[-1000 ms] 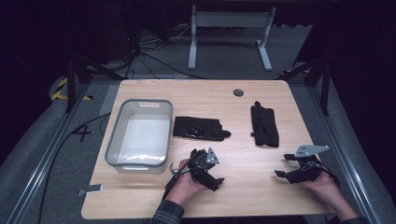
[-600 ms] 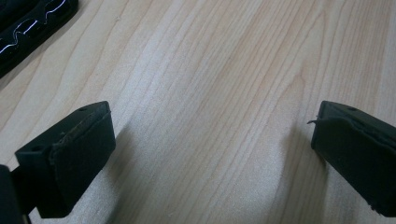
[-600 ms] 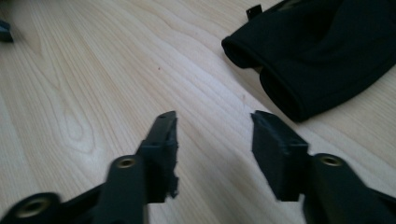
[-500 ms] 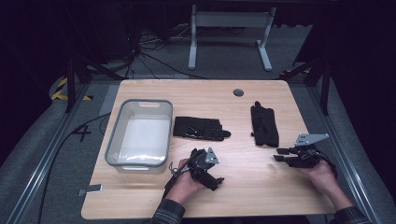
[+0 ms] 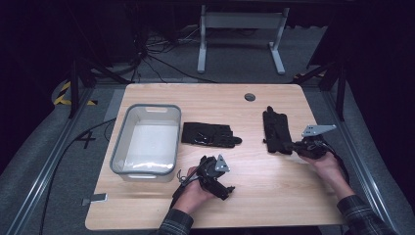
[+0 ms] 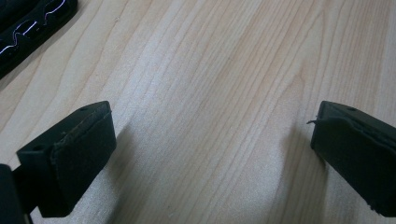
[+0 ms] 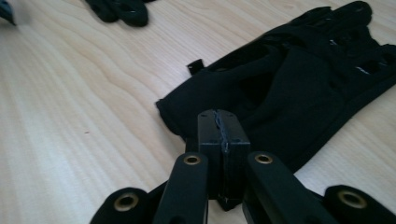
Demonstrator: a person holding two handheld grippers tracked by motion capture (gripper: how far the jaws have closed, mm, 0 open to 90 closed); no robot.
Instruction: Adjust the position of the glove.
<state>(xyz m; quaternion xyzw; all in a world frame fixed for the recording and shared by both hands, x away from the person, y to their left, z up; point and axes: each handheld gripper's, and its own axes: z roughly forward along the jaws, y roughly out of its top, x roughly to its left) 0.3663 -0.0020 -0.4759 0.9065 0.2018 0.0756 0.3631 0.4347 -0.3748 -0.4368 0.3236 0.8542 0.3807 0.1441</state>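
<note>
Two black gloves and a clear bin on a pale wood-grained tabletop (image 5: 274, 186).

A black fabric glove (image 5: 276, 130) is seen lying flat near the right edge, its long axis running front to back, cuff toward the front edge. The right gripper (image 5: 295, 145) is set at that cuff, its jaws pressed together, the cuff edge just ahead of them; whether fabric is pinched cannot be told. A second glove (image 5: 210, 134) is laid crosswise at mid-table, fingers toward the right edge. A translucent rectangular bin (image 5: 122, 139) with rounded corners is placed by the left edge. The left gripper (image 5: 216, 179) is rested near the front edge, jaws spread wide over bare wood.
</note>
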